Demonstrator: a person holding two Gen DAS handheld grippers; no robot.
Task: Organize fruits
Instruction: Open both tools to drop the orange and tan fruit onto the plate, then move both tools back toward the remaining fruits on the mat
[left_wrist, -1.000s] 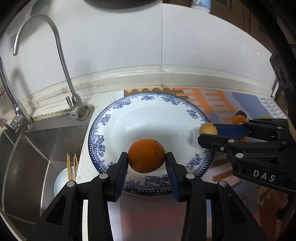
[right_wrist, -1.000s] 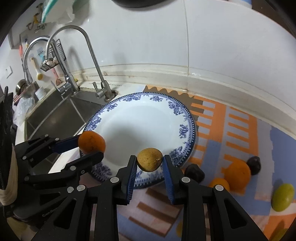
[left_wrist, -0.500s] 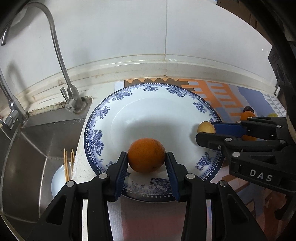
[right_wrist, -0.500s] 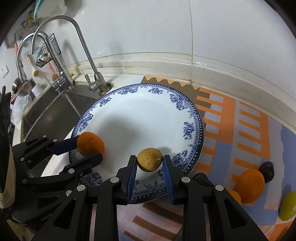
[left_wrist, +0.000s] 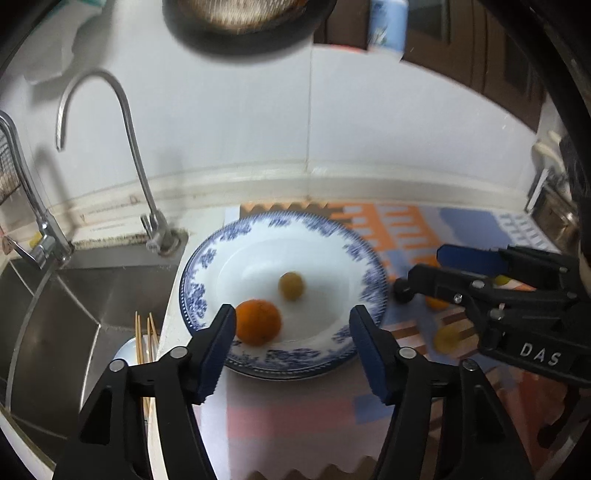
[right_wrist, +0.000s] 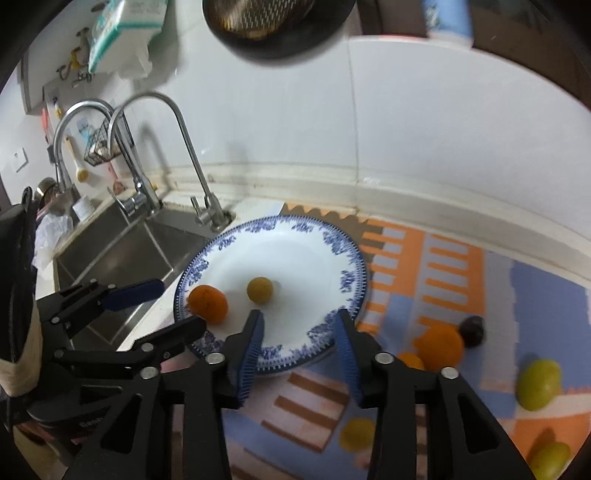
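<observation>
two fruits lay on the white blue-rimmed plate (right_wrist: 343, 258): round orange (right_wrist: 207, 303) near its left rim, small yellow-brown fruit (right_wrist: 260, 290) beside it | left gripper (left_wrist: 291, 338) and right gripper (right_wrist: 298, 341) jaws opening, nothing between them | advice: clear the rim before reaching for the mat fruit (right_wrist: 441, 345)

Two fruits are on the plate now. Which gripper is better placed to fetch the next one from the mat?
Probably the right gripper: its jaws are opening, empty, and the loose fruit, including the big orange and dark fruit, lies on its side of the plate. The left gripper is by the sink.
</observation>
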